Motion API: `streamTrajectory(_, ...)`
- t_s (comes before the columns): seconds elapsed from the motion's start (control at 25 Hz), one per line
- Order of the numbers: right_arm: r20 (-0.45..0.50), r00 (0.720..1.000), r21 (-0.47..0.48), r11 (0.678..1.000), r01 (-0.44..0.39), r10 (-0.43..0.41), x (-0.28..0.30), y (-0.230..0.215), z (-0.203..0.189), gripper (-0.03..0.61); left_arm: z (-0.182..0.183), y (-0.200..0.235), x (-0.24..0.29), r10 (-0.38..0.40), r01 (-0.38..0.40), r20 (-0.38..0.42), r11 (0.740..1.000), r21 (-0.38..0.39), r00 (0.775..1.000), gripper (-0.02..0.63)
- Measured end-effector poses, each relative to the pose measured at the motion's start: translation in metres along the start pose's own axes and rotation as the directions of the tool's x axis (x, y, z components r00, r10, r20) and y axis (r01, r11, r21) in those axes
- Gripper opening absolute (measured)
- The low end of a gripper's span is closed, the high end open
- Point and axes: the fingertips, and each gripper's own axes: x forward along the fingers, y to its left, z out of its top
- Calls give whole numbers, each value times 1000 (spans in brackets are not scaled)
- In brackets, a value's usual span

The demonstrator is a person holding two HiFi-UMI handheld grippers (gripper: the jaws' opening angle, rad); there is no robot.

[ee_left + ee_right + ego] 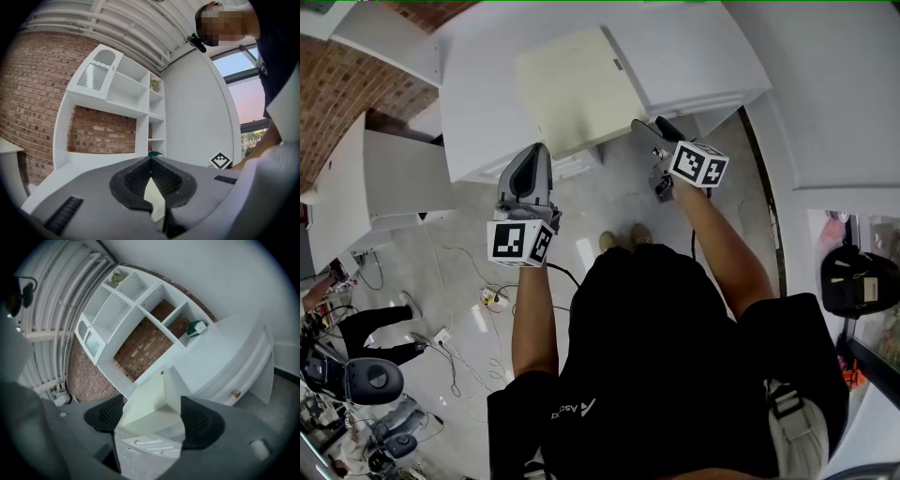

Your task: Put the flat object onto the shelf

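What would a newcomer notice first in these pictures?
A pale flat board lies on the white counter, upper middle of the head view. Beside its lower right corner the right gripper stands with jaws apart, nothing gripped; the left gripper, lower left of the board, is shut.

The person wore a black short-sleeved shirt with a small white logo by the left sleeve, and pale shoes. The grey left gripper and right gripper each bore a white cube with black square markers; a black cable hung from the left one.
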Motion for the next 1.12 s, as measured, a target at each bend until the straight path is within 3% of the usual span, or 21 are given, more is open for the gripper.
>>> streamTrajectory(0.2,-6,1000,296,955,11,-9,15,-28,-17,402,-4,7,3,-9,9,-16,1000,5,1000,-2)
streamTrajectory(0.4,4,999,466,884,-35,38,30,-32,-28,414,-11,17,0,3,-3,-35,1000,2,999,-2)
streamTrajectory(0.68,-1,999,577,817,-26,32,50,-37,-32,414,-15,22,-2,11,-10,-49,1000,3,999,-2)
streamTrajectory(0.88,-6,1000,618,786,-11,18,63,-46,-38,414,-18,27,-2,14,-14,-60,1000,-2,998,-2)
streamTrajectory(1.12,39,997,665,743,-80,73,73,-42,-36,402,-22,31,-5,18,-18,-71,1000,-3,997,-2)
